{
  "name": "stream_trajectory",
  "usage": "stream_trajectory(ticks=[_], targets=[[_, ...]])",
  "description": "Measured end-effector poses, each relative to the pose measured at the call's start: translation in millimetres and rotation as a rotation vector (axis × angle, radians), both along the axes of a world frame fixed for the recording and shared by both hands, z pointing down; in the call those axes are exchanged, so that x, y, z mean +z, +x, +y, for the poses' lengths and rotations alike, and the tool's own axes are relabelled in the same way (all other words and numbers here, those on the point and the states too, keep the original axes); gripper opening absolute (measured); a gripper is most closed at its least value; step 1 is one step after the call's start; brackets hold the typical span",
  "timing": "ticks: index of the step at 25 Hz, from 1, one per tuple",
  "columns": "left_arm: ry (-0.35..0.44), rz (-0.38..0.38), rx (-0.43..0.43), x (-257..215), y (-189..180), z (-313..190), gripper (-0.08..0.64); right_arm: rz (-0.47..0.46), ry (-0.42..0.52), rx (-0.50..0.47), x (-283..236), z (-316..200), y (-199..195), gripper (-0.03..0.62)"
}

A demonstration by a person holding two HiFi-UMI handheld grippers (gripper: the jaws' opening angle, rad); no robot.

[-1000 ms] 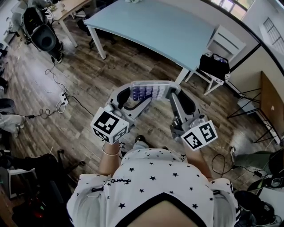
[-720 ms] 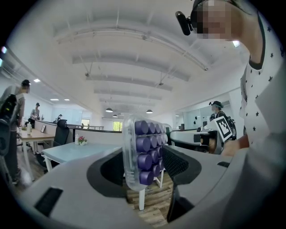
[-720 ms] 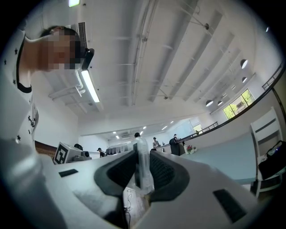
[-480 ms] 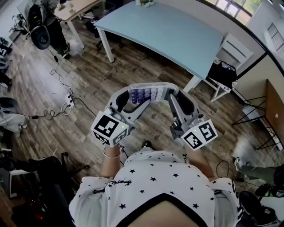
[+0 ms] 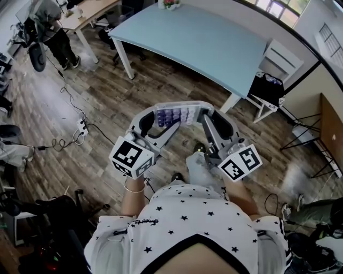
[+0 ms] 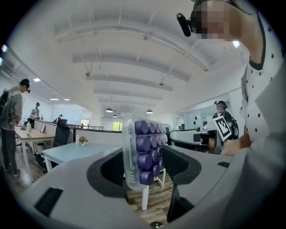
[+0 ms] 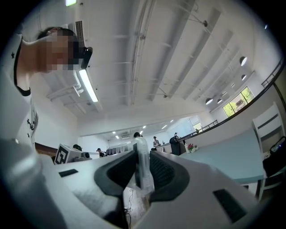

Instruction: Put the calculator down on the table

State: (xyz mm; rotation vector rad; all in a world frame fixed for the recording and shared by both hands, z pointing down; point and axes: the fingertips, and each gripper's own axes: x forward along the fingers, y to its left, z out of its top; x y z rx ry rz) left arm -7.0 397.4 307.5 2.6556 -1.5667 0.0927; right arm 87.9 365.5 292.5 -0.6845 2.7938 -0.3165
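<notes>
The calculator (image 5: 179,114), a clear case with rows of purple keys, hangs level above the wooden floor, held at both ends. My left gripper (image 5: 159,120) is shut on its left end, and the left gripper view shows the keys (image 6: 146,152) between the two pads. My right gripper (image 5: 206,115) is shut on its right end. In the right gripper view the calculator's thin edge (image 7: 142,166) stands pinched between the pads. The light blue table (image 5: 198,37) lies ahead, beyond the calculator and apart from it.
A white chair with a black bag (image 5: 265,83) stands at the table's right corner. Cables and a power strip (image 5: 80,126) lie on the floor to the left. A person (image 5: 51,27) stands by a wooden desk (image 5: 86,12) at the far left. A small flower pot (image 5: 170,4) sits on the table's far edge.
The floor and table have shifted in the head view, and a foot now shows below the grippers. Both grippers keep their hold on the calculator, in the same pose.
</notes>
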Motion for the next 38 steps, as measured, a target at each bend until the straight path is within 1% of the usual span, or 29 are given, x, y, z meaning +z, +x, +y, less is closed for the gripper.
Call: stream_trajectory(ticks=[6,13,20,27,33,38], targets=[[0.004,-0.017,-0.029,-2,-4,-33,0.267,-0.011,0.005,-0.031,0,-36,-5,0.078],[-0.001,-0.023,-0.057,-3,-13,-99,0.267,-0.02,-0.008,-0.058,0,-105,-15,0.078],[-0.02,-0.008,-0.073,2,-21,-160,0.267,-0.013,-0.005,-0.071,3,-167,-24,0.078],[-0.023,-0.012,-0.084,2,-20,-222,0.267,-0.021,-0.012,-0.078,4,-230,-23,0.078],[-0.035,-0.009,-0.091,4,-16,-262,0.267,-0.016,-0.027,-0.088,6,-270,-19,0.078],[-0.033,-0.011,-0.097,2,-12,-295,0.267,-0.024,-0.019,-0.095,3,-303,-14,0.078]])
